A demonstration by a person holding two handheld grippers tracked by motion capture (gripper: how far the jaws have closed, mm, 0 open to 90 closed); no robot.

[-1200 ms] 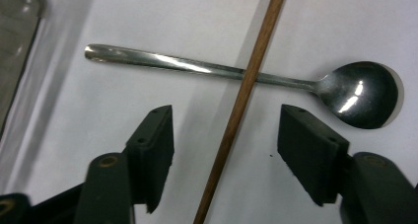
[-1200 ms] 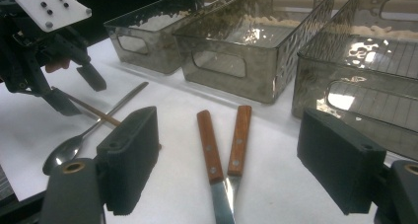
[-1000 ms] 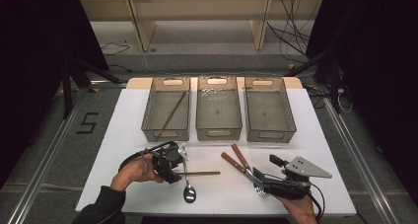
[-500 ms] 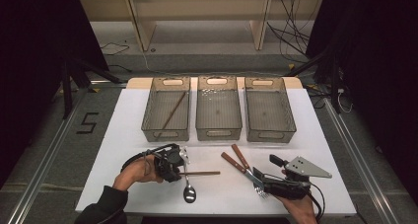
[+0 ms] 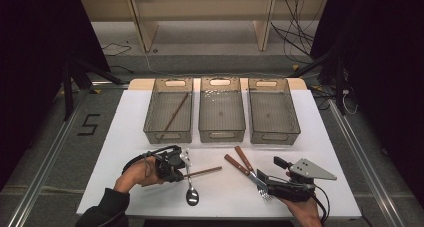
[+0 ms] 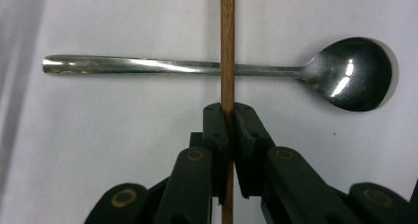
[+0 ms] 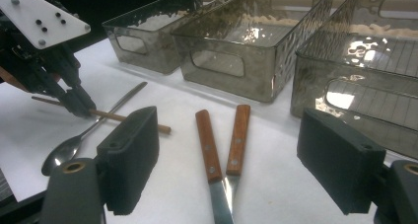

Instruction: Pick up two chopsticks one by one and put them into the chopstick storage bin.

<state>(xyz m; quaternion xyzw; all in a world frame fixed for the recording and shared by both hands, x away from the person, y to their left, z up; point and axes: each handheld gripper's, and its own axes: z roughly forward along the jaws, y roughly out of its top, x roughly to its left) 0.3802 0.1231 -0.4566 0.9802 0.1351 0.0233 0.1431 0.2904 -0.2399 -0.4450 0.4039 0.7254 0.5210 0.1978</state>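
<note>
My left gripper (image 6: 227, 110) is shut on a thin wooden chopstick (image 6: 227, 46) that crosses over the handle of a metal spoon (image 6: 207, 68) lying on the white table. In the high view the left gripper (image 5: 181, 174) sits at the front left, with the chopstick (image 5: 204, 171) pointing right and the spoon (image 5: 191, 191) beside it. My right gripper (image 7: 235, 160) stands open low over the table, and two wooden-handled utensils (image 7: 222, 145) lie between its jaws. It sits at the front right (image 5: 262, 184), at the metal ends of those utensils (image 5: 239, 162).
Three clear grey bins stand in a row at the back: the left bin (image 5: 150, 118) holds another chopstick (image 5: 174, 115), and beside it are the middle bin (image 5: 221, 134) and the right bin (image 5: 295, 118). The table's front edge (image 5: 220, 213) is close to both hands.
The chopstick's free end has tilted slightly toward the bins, and the left gripper has shifted a little with it. The right gripper has stayed where it was.
</note>
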